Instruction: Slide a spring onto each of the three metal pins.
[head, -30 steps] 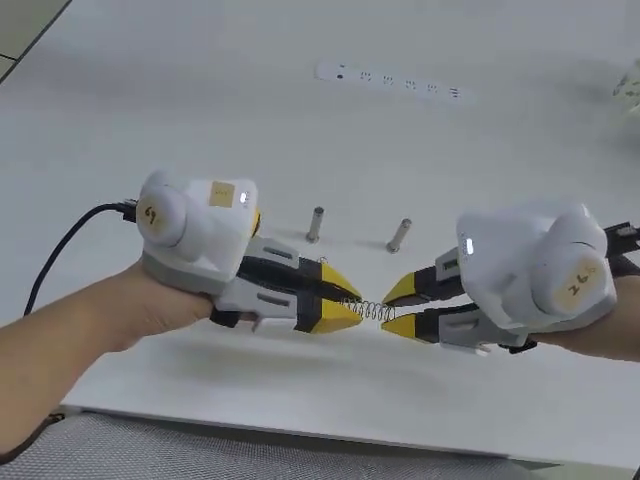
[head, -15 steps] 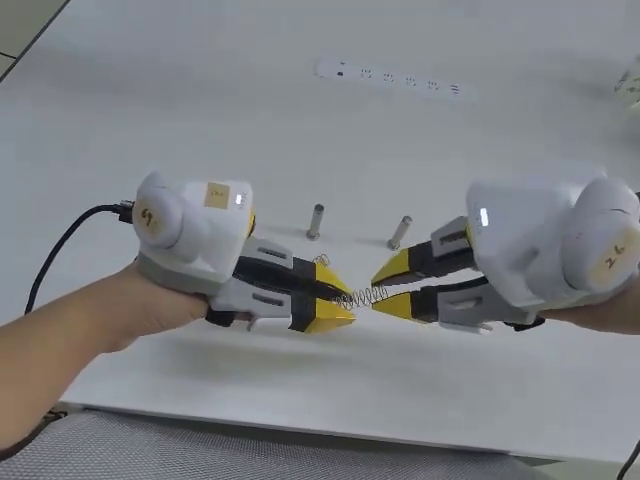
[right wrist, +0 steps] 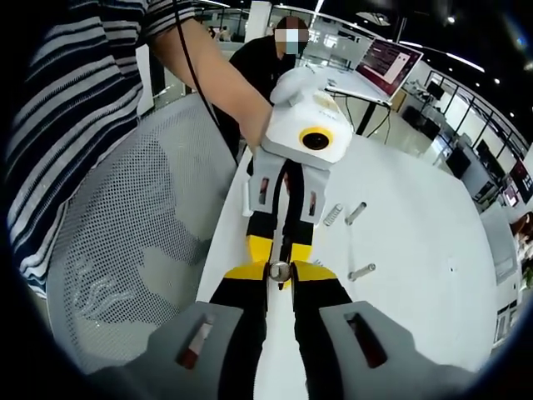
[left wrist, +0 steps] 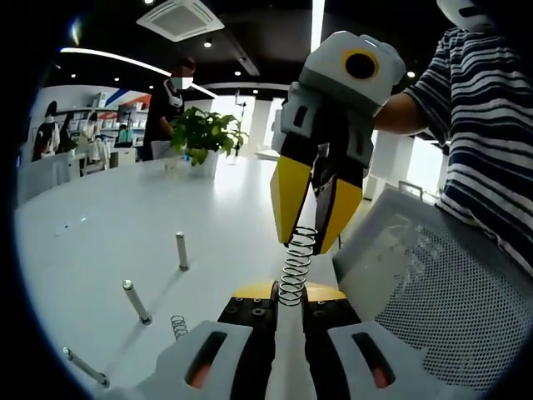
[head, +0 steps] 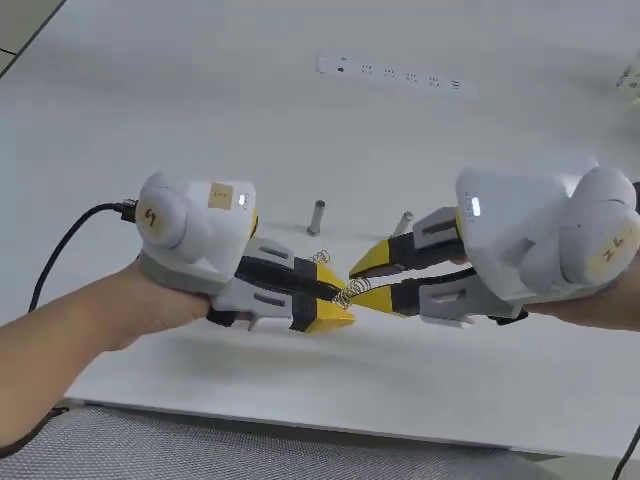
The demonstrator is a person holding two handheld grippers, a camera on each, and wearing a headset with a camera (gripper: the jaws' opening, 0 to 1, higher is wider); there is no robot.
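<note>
A small metal spring point(head: 350, 292) point(left wrist: 295, 267) hangs in the air between my two grippers, which point at each other above the table's front. My left gripper point(head: 335, 300) point(left wrist: 290, 292) is shut on one end of it. My right gripper point(head: 362, 282) point(right wrist: 279, 272) has its yellow jaws against both sides of the other end, seen end-on as a ring point(right wrist: 279, 271). Two pins point(head: 318, 217) point(head: 403, 224) stand upright behind the grippers. The left gripper view has three pins point(left wrist: 181, 250) point(left wrist: 136, 302) point(left wrist: 83, 367) and a second spring point(left wrist: 178, 327) lying on the table.
A white power strip point(head: 390, 76) lies at the table's far side. The white table point(head: 200, 110) has a mesh chair point(right wrist: 141, 250) at its front edge. A potted plant point(left wrist: 200, 133) and a person stand at the far end.
My right gripper has moved left toward my left gripper, and the stretch of spring between them has grown shorter. The left gripper has stayed about where it was.
</note>
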